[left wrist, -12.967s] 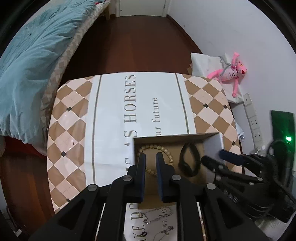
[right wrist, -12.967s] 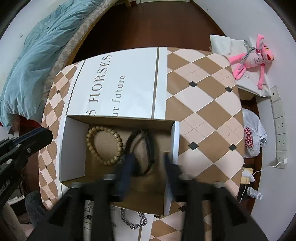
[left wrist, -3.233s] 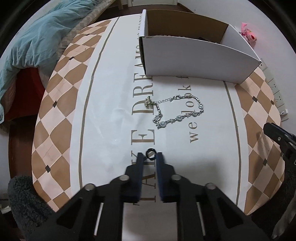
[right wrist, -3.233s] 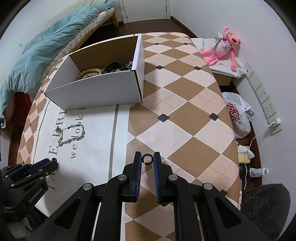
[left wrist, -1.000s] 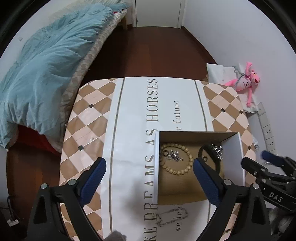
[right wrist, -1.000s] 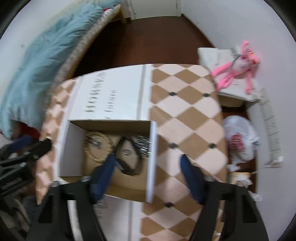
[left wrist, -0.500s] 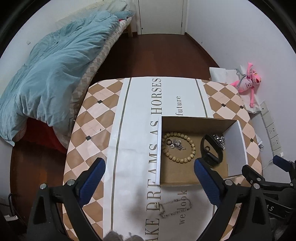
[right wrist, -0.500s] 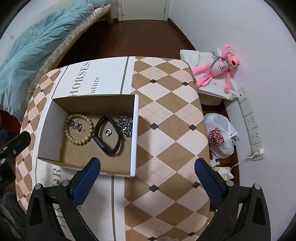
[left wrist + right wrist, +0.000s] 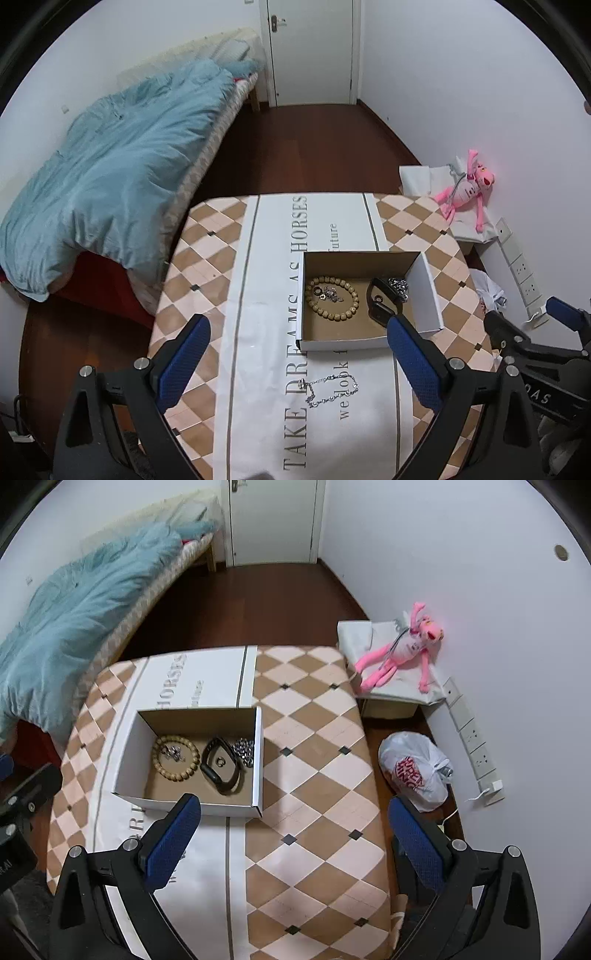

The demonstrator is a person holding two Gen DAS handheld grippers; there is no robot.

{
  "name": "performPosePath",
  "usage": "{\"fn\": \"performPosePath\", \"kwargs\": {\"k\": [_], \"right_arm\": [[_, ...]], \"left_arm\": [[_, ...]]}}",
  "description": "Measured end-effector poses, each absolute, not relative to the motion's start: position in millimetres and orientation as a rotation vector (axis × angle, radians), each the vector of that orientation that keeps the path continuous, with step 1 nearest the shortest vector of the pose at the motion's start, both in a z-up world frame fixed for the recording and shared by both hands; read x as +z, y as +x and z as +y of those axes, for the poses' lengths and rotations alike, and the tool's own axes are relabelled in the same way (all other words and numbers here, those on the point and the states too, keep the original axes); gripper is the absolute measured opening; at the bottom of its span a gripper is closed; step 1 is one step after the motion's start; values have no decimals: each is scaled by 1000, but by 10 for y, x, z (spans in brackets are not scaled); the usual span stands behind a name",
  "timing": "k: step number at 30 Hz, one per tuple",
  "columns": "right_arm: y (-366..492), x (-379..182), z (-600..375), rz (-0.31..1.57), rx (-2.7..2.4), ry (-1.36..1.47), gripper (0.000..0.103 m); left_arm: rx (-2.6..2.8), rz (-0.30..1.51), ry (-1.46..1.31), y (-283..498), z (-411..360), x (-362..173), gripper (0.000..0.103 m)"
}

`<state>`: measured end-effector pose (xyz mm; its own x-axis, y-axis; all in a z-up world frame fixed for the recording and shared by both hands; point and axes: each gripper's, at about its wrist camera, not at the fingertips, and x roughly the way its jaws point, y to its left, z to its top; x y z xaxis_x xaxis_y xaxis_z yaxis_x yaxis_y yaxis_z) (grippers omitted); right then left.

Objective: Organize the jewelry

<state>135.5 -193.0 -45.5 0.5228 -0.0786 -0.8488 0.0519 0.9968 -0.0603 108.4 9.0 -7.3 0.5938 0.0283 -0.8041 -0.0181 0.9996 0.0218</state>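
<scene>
Currently both tongs are spread wide and hold nothing: left tongs (image 9: 295, 354) and right tongs (image 9: 291, 834) hang above the near part of the desk (image 9: 314, 738), which is covered by a tan-and-cream diamond-patterned cloth with a white lettered band. An open white cardboard box with a brown interior (image 9: 430, 295) sits on that band. Inside it: a tan wooden bead bracelet (image 9: 349, 312) at left with small silver pieces (image 9: 330, 293) inside its loop, a black wristband (image 9: 221, 779) in the middle, and a silver chain heap (image 9: 243, 751) against the right wall. A thin silver chain bracelet (image 9: 330, 389) lies on the cloth, near side of the box, apart from it.
</scene>
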Motion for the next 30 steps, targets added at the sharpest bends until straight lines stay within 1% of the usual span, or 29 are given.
{"fn": "performPosePath", "kwargs": {"k": [11,17,20,22,28,29,30], "right_arm": [[981,87,-2050,917,-84,20,103],[933,124,-2096,920,-69,53,103],[970,-48,-2084,963,-54,62,103],[1018,-301,-2062,1028,-40,70,103],[1120,-1136,-1839,1190,45,104,102],[1134,-1274,-1787,1216,57,108,100],[1151,-1382,-1735,1235,73,113,94]], "left_arm": [[13,871,-16,795,73,341,98],[41,875,-22,765,63,360,98],[71,906,-11,804,92,202,98],[88,932,-9,818,143,68,98],[217,1065,53,870,425,-654,98],[234,1087,57,873,477,-769,98],[253,1110,60,867,532,-884,98]]}}
